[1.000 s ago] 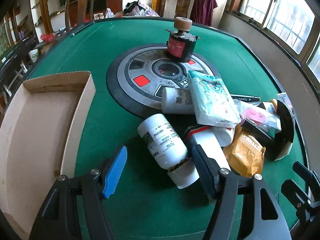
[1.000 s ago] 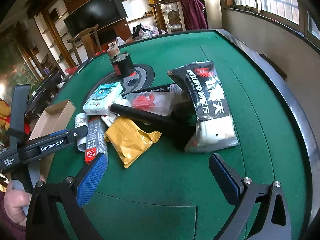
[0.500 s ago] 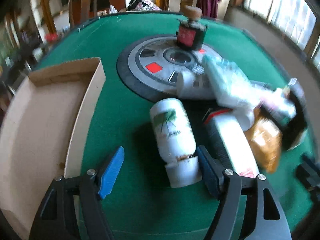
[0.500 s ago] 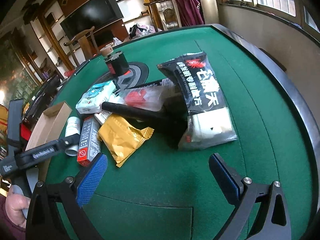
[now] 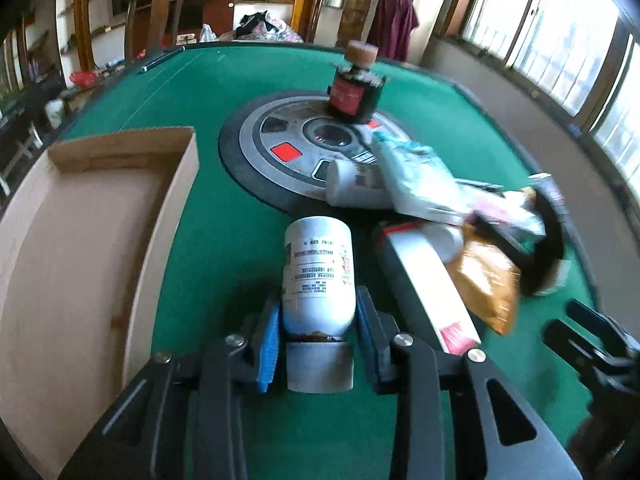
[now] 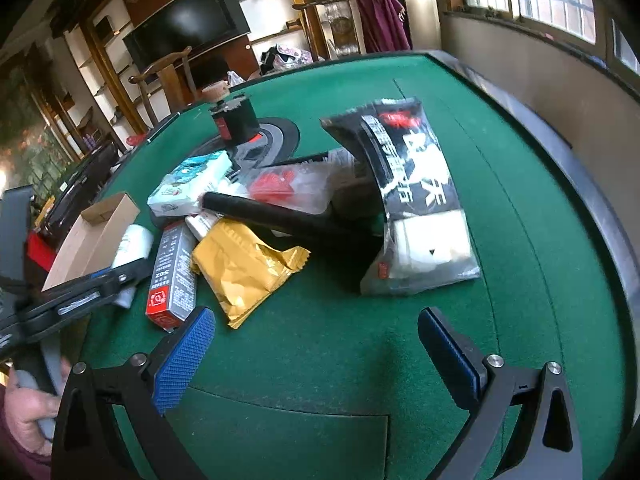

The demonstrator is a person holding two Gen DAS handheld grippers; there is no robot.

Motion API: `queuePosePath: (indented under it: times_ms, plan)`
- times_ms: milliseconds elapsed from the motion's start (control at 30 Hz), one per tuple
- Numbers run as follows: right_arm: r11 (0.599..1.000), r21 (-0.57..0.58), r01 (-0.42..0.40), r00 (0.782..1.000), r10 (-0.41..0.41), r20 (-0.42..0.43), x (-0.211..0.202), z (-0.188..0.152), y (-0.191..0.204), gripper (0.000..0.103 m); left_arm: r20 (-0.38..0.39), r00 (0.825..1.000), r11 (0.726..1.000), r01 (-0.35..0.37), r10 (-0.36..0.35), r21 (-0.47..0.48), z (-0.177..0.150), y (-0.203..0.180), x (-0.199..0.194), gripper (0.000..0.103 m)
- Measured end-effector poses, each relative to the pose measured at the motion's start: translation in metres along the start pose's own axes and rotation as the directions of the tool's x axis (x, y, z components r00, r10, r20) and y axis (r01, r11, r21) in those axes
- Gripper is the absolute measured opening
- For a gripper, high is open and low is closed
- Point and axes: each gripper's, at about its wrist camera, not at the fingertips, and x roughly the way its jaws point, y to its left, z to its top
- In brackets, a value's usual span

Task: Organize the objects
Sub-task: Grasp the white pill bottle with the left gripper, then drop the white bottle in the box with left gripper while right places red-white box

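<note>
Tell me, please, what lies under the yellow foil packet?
The yellow foil packet lies partly on a grey box with a red end and on the green table felt. Whether anything more is hidden beneath it cannot be seen.

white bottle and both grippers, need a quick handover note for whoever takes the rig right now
Left gripper: jaws closing on the lying white bottle near its cap; pads at its sides.
Right gripper: open, empty, above bare felt.
Cardboard box: left of the bottle, nothing visible inside.
Pile: gold packet, red-and-grey carton, black pouch, more.
Done: nothing boxed, as far as visible. Left: everything.
</note>
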Motion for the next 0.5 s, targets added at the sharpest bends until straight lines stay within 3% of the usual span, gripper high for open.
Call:
queuePosePath:
  times_ms: [67,167,333,433,500]
  plan:
    - [0.999,-0.038,-0.013,1.0,0.013,0.015,-0.01,0.003,0.012,0.103,0.024,0.998,0.998,0.055,-0.055,-0.028,-0.005,0.007,-0.017,0.033]
    - [0.989,-0.114,-0.097,0.995,0.099,0.007,-0.021,0.016,0.043,0.103,0.075,0.988,0.987,0.141,-0.135,-0.076,-0.017,0.022,-0.052,0.033]
    - [0.964,-0.106,-0.242,0.964,0.228,-0.134,0.011,0.041,0.083,0.103,0.144,0.981,0.987,0.143,-0.132,-0.07,-0.034,0.043,-0.099,0.033]
    - [0.971,-0.11,-0.213,0.963,0.19,-0.19,0.04,0.048,0.099,0.1,0.192,0.975,0.99,0.126,-0.112,-0.061,-0.049,0.06,-0.127,0.033]
    - [0.975,-0.112,-0.192,0.96,0.163,-0.229,0.058,0.051,0.106,0.093,0.219,0.97,0.99,0.125,-0.109,-0.059,-0.059,0.071,-0.145,0.033]
